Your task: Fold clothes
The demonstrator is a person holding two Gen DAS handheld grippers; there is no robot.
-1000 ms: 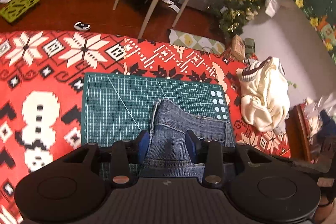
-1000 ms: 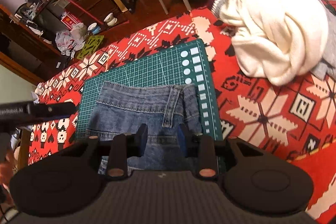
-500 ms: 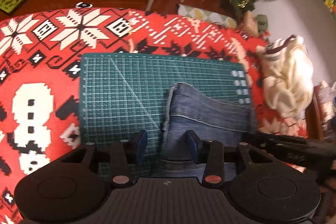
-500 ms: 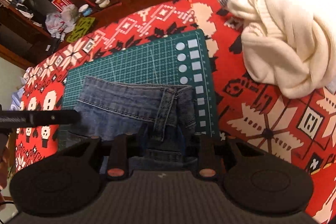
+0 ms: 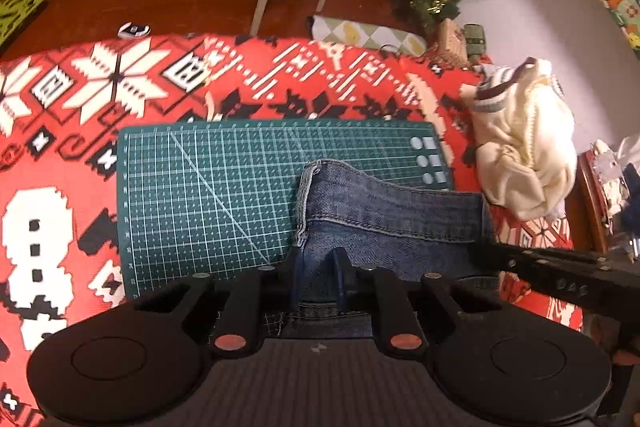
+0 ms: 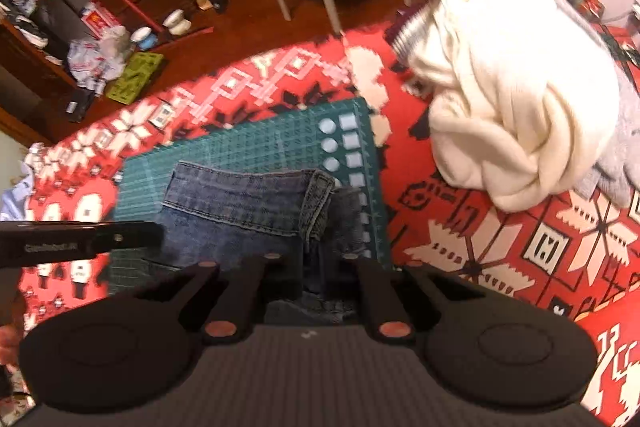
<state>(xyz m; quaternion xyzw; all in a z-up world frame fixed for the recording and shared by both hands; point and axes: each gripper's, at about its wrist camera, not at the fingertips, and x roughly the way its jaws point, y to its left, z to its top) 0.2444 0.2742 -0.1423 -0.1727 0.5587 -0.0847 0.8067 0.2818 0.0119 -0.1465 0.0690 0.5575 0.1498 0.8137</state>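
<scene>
Both tools just finished closing. The left tool (image 5: 318, 277) is nearly shut, its blue pads pinching a ridge of the jeans (image 5: 384, 223) near their left edge. The right tool (image 6: 322, 277) is clamped tight on the denim (image 6: 244, 205) by the belt-loop corner. The jeans sit folded on the green cutting mat (image 5: 208, 195), on the red patterned cloth (image 5: 100, 87) over the counter. Both tools tilt steeply down, side by side. A cream sweater (image 6: 516, 99) is heaped to the right.
</scene>
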